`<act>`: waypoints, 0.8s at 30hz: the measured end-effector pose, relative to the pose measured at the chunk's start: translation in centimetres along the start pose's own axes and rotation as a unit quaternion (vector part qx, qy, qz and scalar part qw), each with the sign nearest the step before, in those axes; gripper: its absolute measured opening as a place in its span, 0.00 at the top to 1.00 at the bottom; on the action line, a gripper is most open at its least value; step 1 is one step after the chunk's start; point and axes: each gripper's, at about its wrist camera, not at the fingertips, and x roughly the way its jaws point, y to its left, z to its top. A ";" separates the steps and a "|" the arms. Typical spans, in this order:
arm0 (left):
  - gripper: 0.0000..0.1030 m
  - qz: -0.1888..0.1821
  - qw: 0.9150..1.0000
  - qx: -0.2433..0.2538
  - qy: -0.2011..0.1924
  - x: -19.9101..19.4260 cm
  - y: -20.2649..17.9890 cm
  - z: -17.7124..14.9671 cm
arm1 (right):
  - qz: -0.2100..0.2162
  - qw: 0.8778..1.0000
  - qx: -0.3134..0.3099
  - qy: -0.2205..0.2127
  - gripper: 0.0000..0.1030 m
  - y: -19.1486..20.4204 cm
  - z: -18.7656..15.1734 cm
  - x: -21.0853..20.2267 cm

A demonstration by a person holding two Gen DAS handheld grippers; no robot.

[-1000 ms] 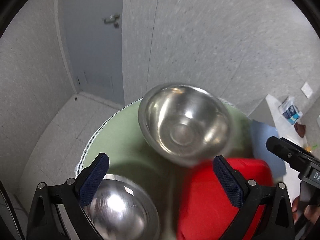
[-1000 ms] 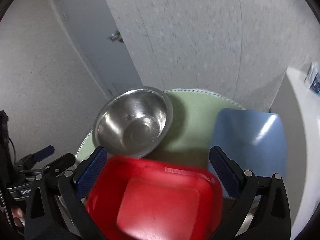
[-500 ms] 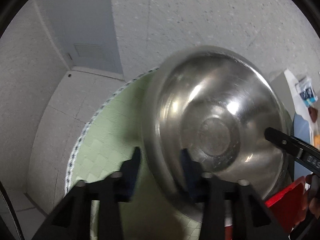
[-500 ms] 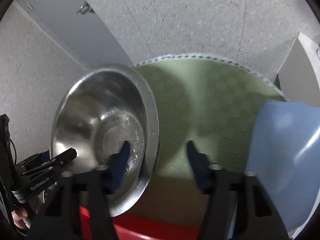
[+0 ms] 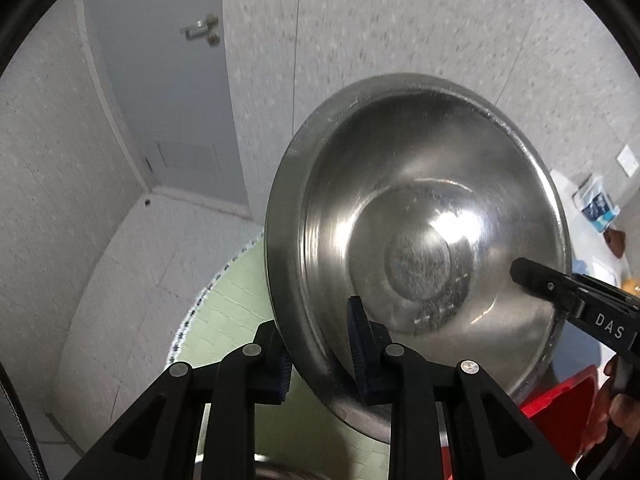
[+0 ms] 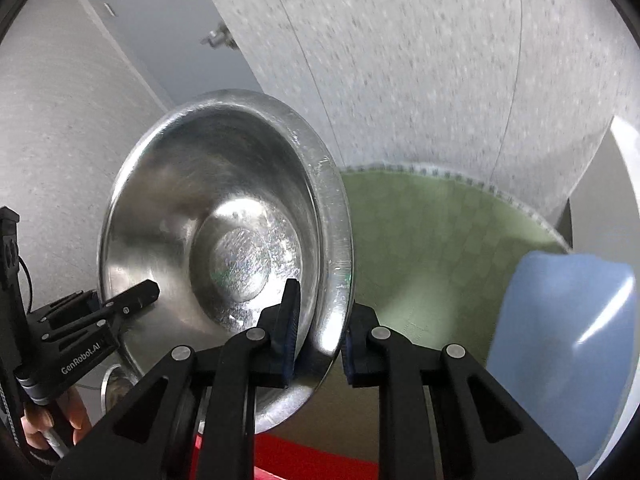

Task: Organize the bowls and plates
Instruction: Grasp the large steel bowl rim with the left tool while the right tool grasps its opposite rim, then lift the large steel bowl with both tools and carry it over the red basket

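Note:
A large steel bowl (image 5: 420, 240) is held tilted above the round green table mat (image 5: 236, 320). My left gripper (image 5: 320, 344) is shut on the bowl's left rim. My right gripper (image 6: 318, 332) is shut on its right rim (image 6: 332, 264). Each gripper shows in the other's view: the right one (image 5: 560, 292) and the left one (image 6: 100, 316). A red plate (image 5: 560, 408) lies below the bowl at the front. A blue plate (image 6: 560, 340) lies on the right of the mat. The rim of a second steel bowl (image 6: 114, 384) shows under the held one.
The mat (image 6: 420, 248) ends close to a grey speckled wall (image 6: 400, 60). A grey door (image 5: 168, 100) stands at the back left. A white counter (image 5: 592, 216) with a small packet is at the right.
Both grippers went from open above the dishes to shut on opposite rims of the big steel bowl. The bowl has come up off the mat and tilted.

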 end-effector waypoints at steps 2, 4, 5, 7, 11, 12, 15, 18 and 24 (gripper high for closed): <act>0.80 0.000 1.000 -0.001 -0.010 -1.1 -1.1 -0.1 | 0.002 1.000 -0.007 -0.014 0.83 0.7 0.2 -1.7; 0.80 -0.001 1.000 0.000 -0.018 -3.3 -1.8 -1.7 | 0.006 1.000 -0.015 -0.024 0.83 1.2 -0.2 -3.2; 0.80 -0.001 1.000 0.000 -0.025 -4.2 -2.0 -2.4 | 0.010 0.999 -0.016 -0.027 0.83 1.2 -0.5 -3.6; 0.79 0.008 0.999 0.004 -0.035 -5.9 -2.1 -3.3 | 0.014 0.999 -0.019 -0.038 0.83 1.2 -1.3 -5.0; 0.78 0.031 0.999 -0.018 -0.025 -3.7 -3.1 -3.6 | 0.002 0.999 -0.022 -0.044 0.82 1.3 -1.9 -5.5; 0.78 0.028 0.999 -0.022 -0.023 -2.9 -3.2 -2.9 | 0.003 0.998 -0.024 -0.052 0.82 1.3 -2.0 -5.5; 0.78 0.022 0.999 -0.034 -0.019 -1.7 -2.8 -2.9 | 0.007 0.998 -0.030 -0.047 0.82 0.8 -2.2 -4.6; 0.78 0.031 0.999 -0.029 -0.022 -2.2 -3.6 -2.9 | 0.010 0.998 -0.030 -0.047 0.82 0.3 -2.4 -3.9; 0.78 0.021 0.999 -0.030 -0.015 -0.3 -3.1 -2.2 | 0.011 0.999 -0.032 -0.040 0.82 0.0 -1.6 -2.7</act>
